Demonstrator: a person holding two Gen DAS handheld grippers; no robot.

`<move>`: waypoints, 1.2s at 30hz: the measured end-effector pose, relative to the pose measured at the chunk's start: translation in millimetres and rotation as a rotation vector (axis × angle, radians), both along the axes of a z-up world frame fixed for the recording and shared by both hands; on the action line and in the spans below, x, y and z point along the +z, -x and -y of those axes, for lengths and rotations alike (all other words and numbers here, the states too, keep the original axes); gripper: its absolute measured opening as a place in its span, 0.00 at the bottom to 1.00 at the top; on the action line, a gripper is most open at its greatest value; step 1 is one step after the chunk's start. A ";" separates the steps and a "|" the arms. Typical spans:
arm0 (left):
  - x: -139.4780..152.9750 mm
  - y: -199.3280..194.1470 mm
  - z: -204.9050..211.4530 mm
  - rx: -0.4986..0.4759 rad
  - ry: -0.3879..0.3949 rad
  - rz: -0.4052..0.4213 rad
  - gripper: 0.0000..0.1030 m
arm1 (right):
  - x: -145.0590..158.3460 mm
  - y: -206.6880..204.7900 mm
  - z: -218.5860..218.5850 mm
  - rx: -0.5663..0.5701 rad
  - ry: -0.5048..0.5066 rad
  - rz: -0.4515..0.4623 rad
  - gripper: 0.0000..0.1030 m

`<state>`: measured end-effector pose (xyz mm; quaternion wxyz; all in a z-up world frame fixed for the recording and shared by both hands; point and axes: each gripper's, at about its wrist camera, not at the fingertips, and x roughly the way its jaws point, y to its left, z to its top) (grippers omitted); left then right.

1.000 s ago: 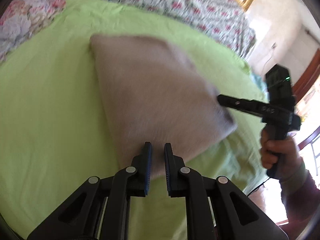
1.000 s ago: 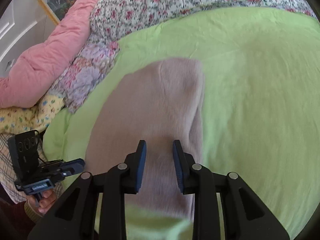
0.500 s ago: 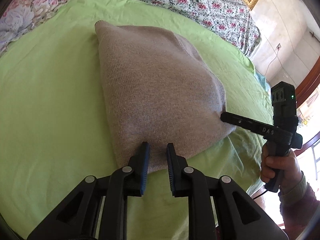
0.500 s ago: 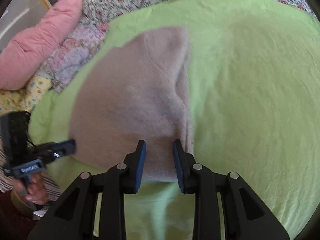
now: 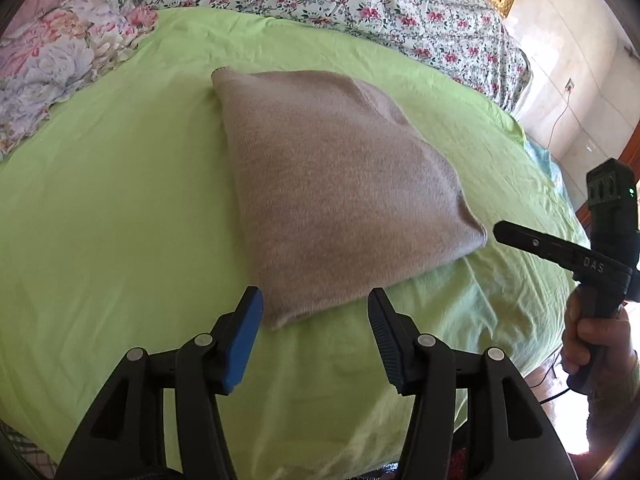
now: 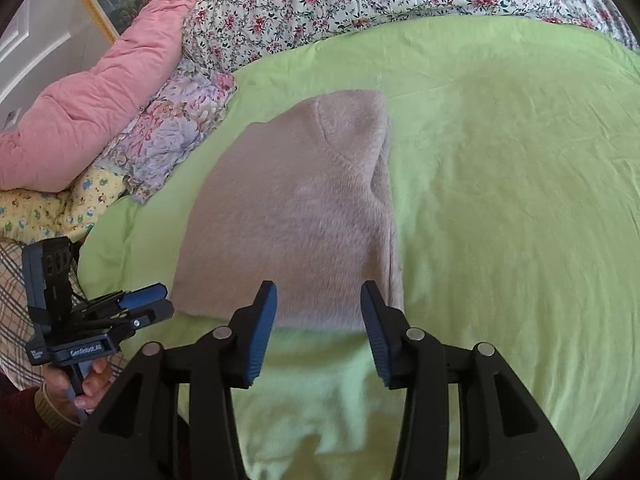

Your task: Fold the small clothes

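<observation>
While the left claw (image 5: 316, 316) spreads its jaws just off the near left corner of the folded beige knit garment (image 5: 336, 200), nothing sits between its pads, so the release step is in hand. That garment lies flat and roughly square in the middle of the green sheet (image 5: 100, 200) on the bed, its near edge just beyond both tools. To the right, the right claw (image 6: 318, 312) is likewise opening, empty, over the near right edge. Judging by the tidy fold, the next move calls for either another fold or pulling both claws clear.
</observation>
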<state>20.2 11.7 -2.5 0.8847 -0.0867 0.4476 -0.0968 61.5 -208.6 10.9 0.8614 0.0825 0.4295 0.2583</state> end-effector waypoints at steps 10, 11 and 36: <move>-5.2 14.4 -7.1 0.011 -0.033 -0.015 0.54 | -10.1 31.8 0.7 -0.014 0.018 -0.023 0.46; -4.9 14.3 -7.3 0.011 -0.033 -0.014 0.54 | -10.3 32.1 1.0 -0.015 0.018 -0.022 0.46; 13.2 2.6 -6.0 0.091 -0.193 0.067 0.80 | 5.2 6.7 -21.5 0.015 0.127 0.061 0.69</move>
